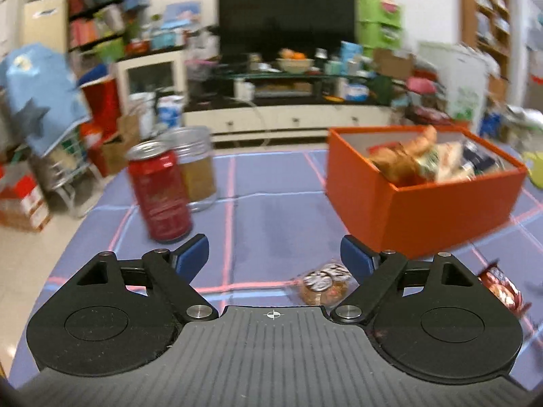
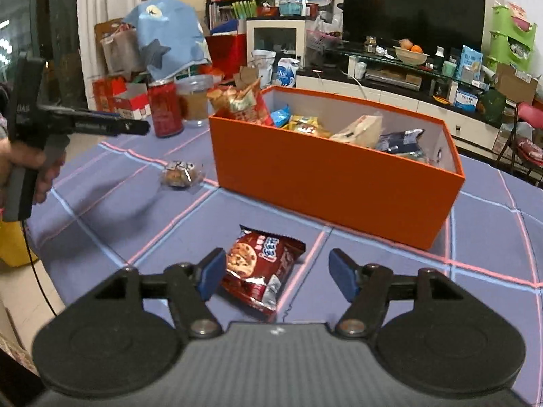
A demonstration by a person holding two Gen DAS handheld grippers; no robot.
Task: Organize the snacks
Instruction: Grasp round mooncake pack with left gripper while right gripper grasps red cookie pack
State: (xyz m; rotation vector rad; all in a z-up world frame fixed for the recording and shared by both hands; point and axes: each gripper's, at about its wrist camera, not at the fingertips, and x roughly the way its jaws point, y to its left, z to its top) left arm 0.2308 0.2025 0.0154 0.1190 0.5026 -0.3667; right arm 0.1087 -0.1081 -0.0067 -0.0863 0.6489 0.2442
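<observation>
Right tongs (image 2: 276, 273) w/ jaws apart, empty, over cookie packet (image 2: 263, 268); we see left tongs (image 1: 273, 257) likewise parted, empty; clear worktop (image 2: 373, 271) beside orange box (image 2: 336, 183).

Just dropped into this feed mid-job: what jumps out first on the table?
The big orange box dominates the purple checked tablecloth, already stuffed with snack packets. In front of it a red cookie packet lies between the open right gripper fingers, not yet pinched. A small clear-wrapped pastry lies by the open left gripper, with a red can beyond to the left.
</observation>
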